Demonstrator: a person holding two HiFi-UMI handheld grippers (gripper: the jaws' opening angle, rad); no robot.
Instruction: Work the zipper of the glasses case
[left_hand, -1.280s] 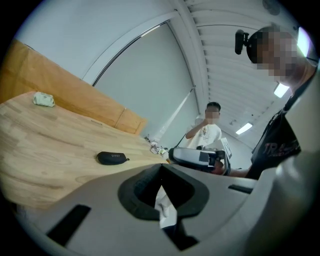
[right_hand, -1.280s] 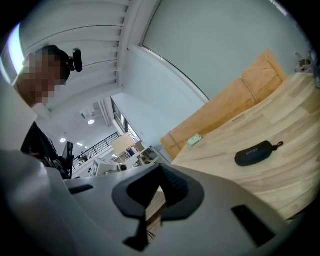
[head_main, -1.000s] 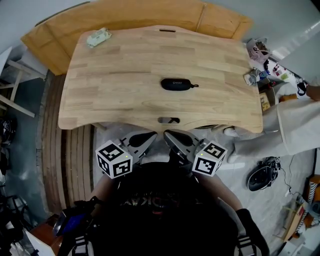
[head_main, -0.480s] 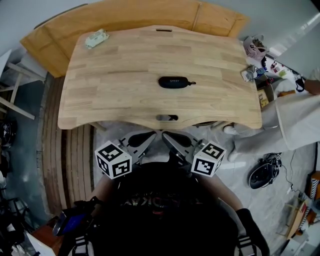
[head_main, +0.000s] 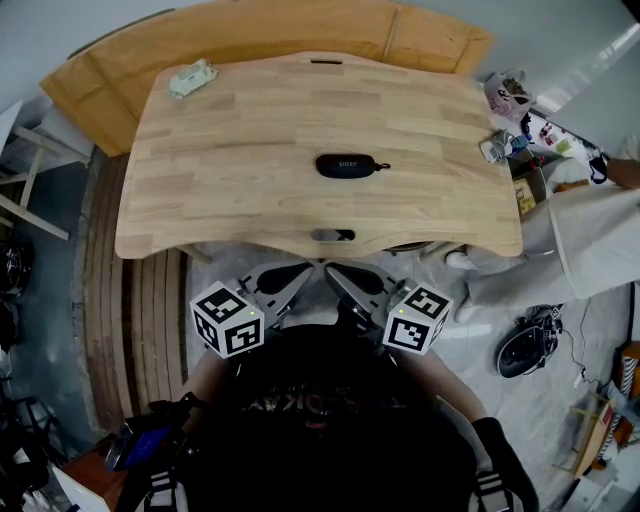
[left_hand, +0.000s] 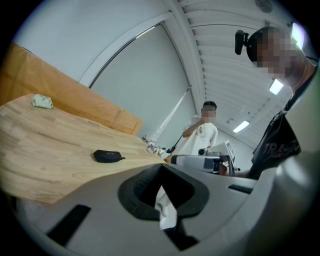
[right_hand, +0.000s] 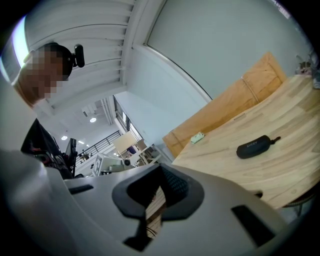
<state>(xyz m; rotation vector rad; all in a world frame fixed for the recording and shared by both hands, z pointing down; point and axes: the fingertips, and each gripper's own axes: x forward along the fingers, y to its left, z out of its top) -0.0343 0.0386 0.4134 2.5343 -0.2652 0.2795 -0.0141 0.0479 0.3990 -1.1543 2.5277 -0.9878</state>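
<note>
The black glasses case (head_main: 350, 165) lies zipped shut in the middle of the wooden table (head_main: 230, 190), its pull tab pointing right. It also shows as a small dark oval in the left gripper view (left_hand: 107, 156) and the right gripper view (right_hand: 255, 146). My left gripper (head_main: 303, 270) and right gripper (head_main: 334, 268) hang side by side below the table's near edge, close to my body and well short of the case. Both are shut, with nothing between the jaws (left_hand: 161, 167) (right_hand: 161, 168).
A small pale green packet (head_main: 193, 76) lies at the table's far left corner. A wooden panel (head_main: 300, 25) stands behind the table. A person in white (head_main: 590, 240) stands at the right beside a cluttered shelf (head_main: 520, 110). A dark helmet-like thing (head_main: 520, 355) lies on the floor.
The head view has shifted slightly, so the table and case sit a little left and higher in it. Both grippers keep their place and stay shut.
</note>
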